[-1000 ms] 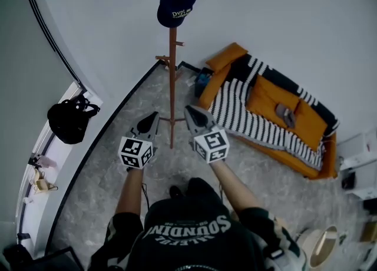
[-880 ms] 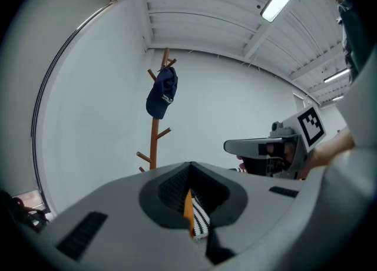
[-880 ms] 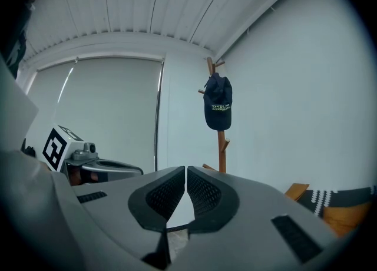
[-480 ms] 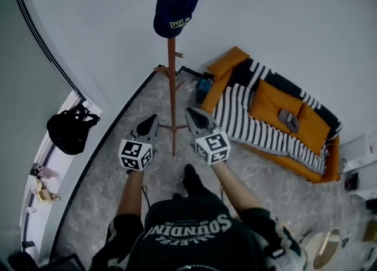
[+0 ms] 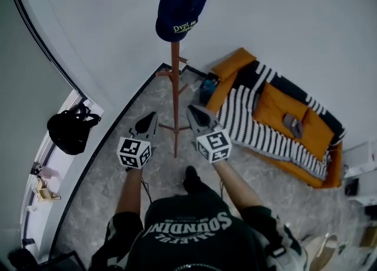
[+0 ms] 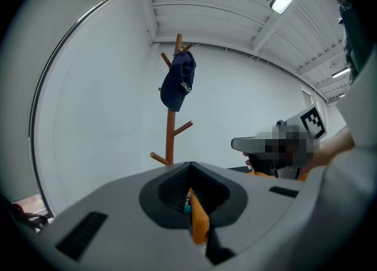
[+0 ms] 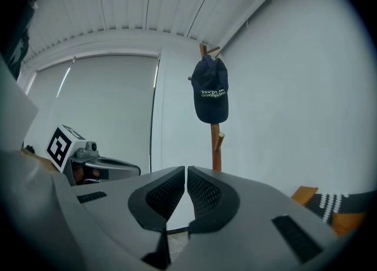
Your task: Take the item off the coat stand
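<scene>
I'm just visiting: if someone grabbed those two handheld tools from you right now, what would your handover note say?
Left gripper: fingers closed, a small orange piece at their seam.
Right gripper: fingers closed, empty.
Navy cap hangs atop the coat stand, ahead of both grippers, untouched.
Done: nothing yet.
Left to do: open fingers, reach up, grip the cap, lift it off.

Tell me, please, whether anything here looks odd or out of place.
A small orange piece sits pinched between the shut jaws of the left tool, while the right tool is shut on nothing. I cannot tell what it is. The cap hangs properly on the coat stand.
</scene>
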A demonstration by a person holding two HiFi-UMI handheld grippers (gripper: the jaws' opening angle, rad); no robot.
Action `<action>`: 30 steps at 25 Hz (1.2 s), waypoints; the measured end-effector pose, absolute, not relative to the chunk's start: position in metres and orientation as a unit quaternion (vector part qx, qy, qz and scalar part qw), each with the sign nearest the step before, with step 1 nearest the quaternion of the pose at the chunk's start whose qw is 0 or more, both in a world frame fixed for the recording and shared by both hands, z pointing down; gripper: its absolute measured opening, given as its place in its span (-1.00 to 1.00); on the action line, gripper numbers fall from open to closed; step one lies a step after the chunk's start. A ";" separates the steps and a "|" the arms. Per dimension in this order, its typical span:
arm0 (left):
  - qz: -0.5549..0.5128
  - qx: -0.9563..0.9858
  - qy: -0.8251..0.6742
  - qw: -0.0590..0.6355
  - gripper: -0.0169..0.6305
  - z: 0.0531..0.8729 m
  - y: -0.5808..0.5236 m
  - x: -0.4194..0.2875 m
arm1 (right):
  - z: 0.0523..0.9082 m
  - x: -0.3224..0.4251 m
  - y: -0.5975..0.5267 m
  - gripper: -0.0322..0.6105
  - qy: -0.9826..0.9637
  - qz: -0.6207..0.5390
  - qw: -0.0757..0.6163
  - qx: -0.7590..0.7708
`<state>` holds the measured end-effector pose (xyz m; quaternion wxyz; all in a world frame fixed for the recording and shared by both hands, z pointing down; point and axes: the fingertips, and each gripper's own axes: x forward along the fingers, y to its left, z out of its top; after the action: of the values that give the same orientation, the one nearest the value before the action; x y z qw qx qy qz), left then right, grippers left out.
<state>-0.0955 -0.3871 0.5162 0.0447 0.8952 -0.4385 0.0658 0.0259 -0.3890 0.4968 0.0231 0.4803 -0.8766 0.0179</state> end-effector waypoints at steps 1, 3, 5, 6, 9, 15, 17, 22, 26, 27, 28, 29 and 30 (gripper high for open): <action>0.066 0.895 -0.439 0.046 -0.95 0.517 -0.388 -0.096 | 0.495 0.025 -0.389 -0.90 -0.878 0.014 0.026 0.478; 0.067 0.894 -0.440 0.049 -0.95 0.520 -0.389 -0.097 | 0.492 0.025 -0.389 -0.90 -0.878 0.005 0.032 0.477; 0.067 0.894 -0.440 0.052 -0.95 0.522 -0.390 -0.097 | 0.491 0.024 -0.390 -0.81 -0.879 0.003 0.033 0.477; 0.067 0.894 -0.440 0.053 -0.95 0.523 -0.389 -0.097 | 0.492 0.024 -0.390 -0.63 -0.879 0.004 0.031 0.476; 0.069 0.895 -0.438 0.055 -0.95 0.526 -0.388 -0.096 | 0.494 0.021 -0.389 -0.50 -0.882 0.010 0.033 0.471; 0.071 0.893 -0.440 0.059 -0.95 0.531 -0.383 -0.099 | 0.500 0.021 -0.388 -0.37 -0.877 0.002 0.047 0.479; 0.072 0.892 -0.443 0.059 -0.95 0.531 -0.382 -0.103 | 0.497 0.021 -0.390 -0.36 -0.875 -0.002 0.052 0.481; 0.071 0.886 -0.455 0.060 -0.95 0.532 -0.382 -0.117 | 0.482 0.018 -0.402 -0.35 -0.876 -0.017 0.053 0.478; 0.070 0.882 -0.462 0.061 -0.95 0.532 -0.383 -0.125 | 0.465 0.016 -0.416 -0.35 -0.875 -0.034 0.063 0.479; 0.070 0.881 -0.464 0.061 -0.95 0.532 -0.383 -0.127 | 0.460 0.016 -0.421 -0.35 -0.875 -0.042 0.059 0.479; 0.069 0.880 -0.466 0.062 -0.95 0.532 -0.384 -0.129 | 0.455 0.016 -0.425 -0.35 -0.875 -0.049 0.055 0.478; 0.068 0.879 -0.467 0.062 -0.95 0.532 -0.384 -0.130 | 0.451 0.016 -0.429 -0.35 -0.875 -0.055 0.051 0.477; 0.067 0.879 -0.469 0.062 -0.95 0.532 -0.385 -0.132 | 0.447 0.015 -0.434 -0.35 -0.875 -0.062 0.048 0.477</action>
<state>-0.1323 -0.3853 0.5315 0.0624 0.8786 -0.4687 0.0675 0.0154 -0.4336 0.4469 0.0479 0.4770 -0.8754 -0.0617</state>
